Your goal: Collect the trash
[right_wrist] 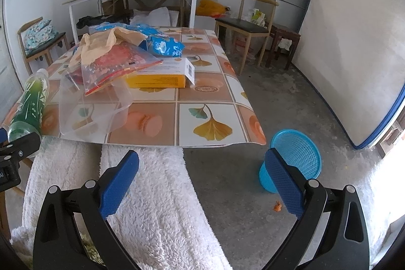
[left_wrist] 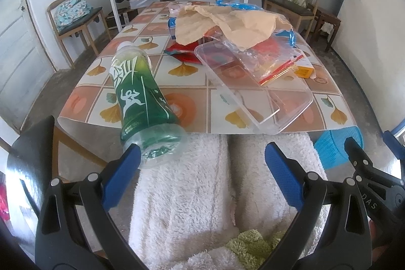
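Ginkgo-print tablecloth [right_wrist: 177, 92] strewn with wrappers, green bottle [left_wrist: 136, 92] overhanging its edge, blue basket [right_wrist: 293, 156] on concrete floor — left gripper [left_wrist: 202, 163] and right gripper [right_wrist: 202, 171] both level, jaws wide, empty.

Left claw [left_wrist: 202, 156] agape; green bottle [left_wrist: 141, 98] seemingly touching its left pad.

- Left black two-finger gripper with blue textured pads [left_wrist: 202, 156]: jaws spread wide, nothing between them; held low and level in front of the person's lap.
- Right black two-finger gripper with blue textured pads [right_wrist: 202, 163]: jaws likewise spread wide, empty; level, just beside the left unit.
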Motion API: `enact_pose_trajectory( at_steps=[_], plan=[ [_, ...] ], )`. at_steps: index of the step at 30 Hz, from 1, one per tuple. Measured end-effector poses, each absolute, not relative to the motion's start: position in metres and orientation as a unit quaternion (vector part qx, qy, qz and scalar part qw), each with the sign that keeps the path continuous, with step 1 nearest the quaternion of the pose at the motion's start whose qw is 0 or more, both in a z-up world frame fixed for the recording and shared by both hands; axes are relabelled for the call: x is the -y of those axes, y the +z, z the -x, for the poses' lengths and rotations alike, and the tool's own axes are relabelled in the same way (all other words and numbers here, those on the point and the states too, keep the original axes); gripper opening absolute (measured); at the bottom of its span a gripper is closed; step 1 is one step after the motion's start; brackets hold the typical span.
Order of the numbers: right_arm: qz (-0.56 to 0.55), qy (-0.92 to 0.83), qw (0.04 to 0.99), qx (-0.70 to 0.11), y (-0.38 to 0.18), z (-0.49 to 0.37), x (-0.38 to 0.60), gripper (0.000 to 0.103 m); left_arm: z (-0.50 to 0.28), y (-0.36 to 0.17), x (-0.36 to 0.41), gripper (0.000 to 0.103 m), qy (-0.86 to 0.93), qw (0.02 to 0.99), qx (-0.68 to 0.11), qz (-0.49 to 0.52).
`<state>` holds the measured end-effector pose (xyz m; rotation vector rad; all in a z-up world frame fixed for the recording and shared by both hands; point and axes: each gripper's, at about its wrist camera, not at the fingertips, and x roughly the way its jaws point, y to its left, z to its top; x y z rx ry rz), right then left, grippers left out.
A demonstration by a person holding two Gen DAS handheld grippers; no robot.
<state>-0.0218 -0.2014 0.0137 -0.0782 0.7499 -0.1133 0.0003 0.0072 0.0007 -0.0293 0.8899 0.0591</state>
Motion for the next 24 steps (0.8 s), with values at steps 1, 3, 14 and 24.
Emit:
enact_pose_trajectory(
  at_steps=[1, 3, 14, 24],
  plan=[
    [0.037, -0.054, 0.928, -0.366, 0.013, 0.02, 0.201, 0.097, -0.002, 0.001, -0.007, 0.094, 0.031, 0.902, -0.431, 0.014],
    [0.037, -0.052, 0.928, -0.366, 0.013, 0.018, 0.201, 0.097, -0.003, 0.001, -0.008, 0.094, 0.034, 0.902, -0.431, 0.013],
    [0.042, -0.031, 0.929, -0.367, 0.017, -0.005, 0.188, 0.097, -0.018, 0.007, -0.016, 0.094, 0.055, 0.9, -0.431, 0.016],
    [0.031, 0.022, 0.94, -0.339, 0.03, -0.03, 0.165, 0.097, -0.035, 0.014, -0.049, 0.094, 0.083, 0.907, -0.412, 0.035]
  ],
)
